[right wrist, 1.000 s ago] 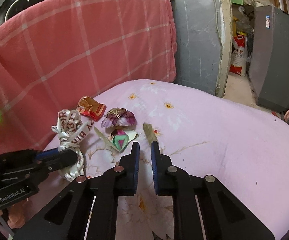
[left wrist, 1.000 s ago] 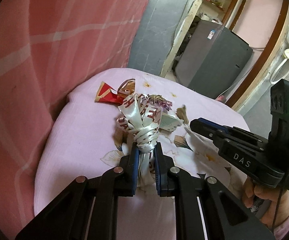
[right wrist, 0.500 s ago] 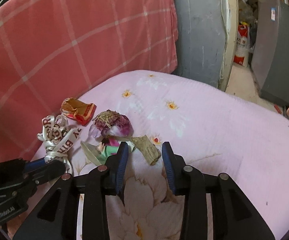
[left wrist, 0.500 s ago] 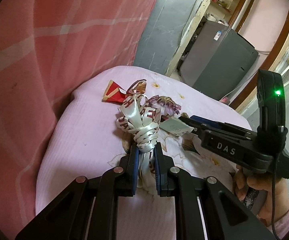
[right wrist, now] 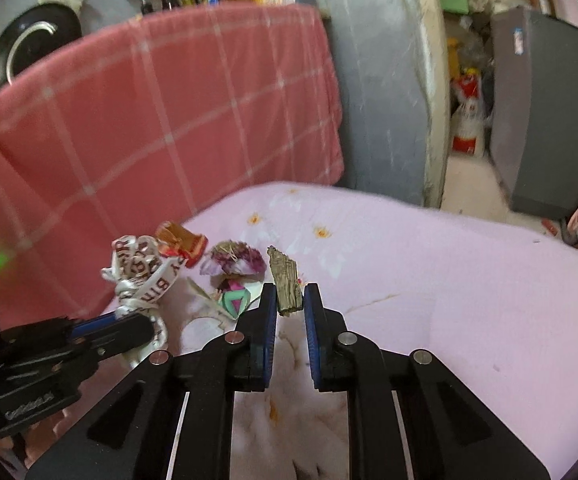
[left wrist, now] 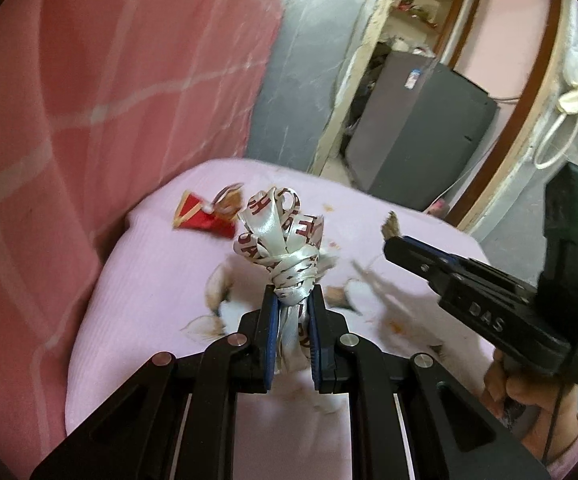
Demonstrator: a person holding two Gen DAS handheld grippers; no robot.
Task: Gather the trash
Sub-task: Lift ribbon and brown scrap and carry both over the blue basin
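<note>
A knotted white ribbon (left wrist: 285, 240) with red letters stands up between the pads of my left gripper (left wrist: 292, 300), which is shut on it; in the right wrist view the ribbon (right wrist: 141, 272) shows at the left, above that gripper (right wrist: 145, 326). My right gripper (right wrist: 291, 292) is shut on a brown dried scrap (right wrist: 285, 276), whose tip pokes up beyond the fingers in the left wrist view (left wrist: 391, 226). A red and gold wrapper (right wrist: 181, 240), a purple dried flower (right wrist: 237, 258) and a green-pink paper piece (right wrist: 235, 298) lie on the pink sheet (right wrist: 449, 280).
A red checked blanket (right wrist: 169, 120) hangs behind the bed on the left. A grey cabinet (right wrist: 549, 120) stands past a doorway at the right. A person's hand (left wrist: 529, 392) holds the right gripper handle. The sheet's right side carries only small crumbs.
My right gripper opened, moved forward over the brown scrap, closed on it and raised it. My left gripper kept its hold on the ribbon and hardly moved.
</note>
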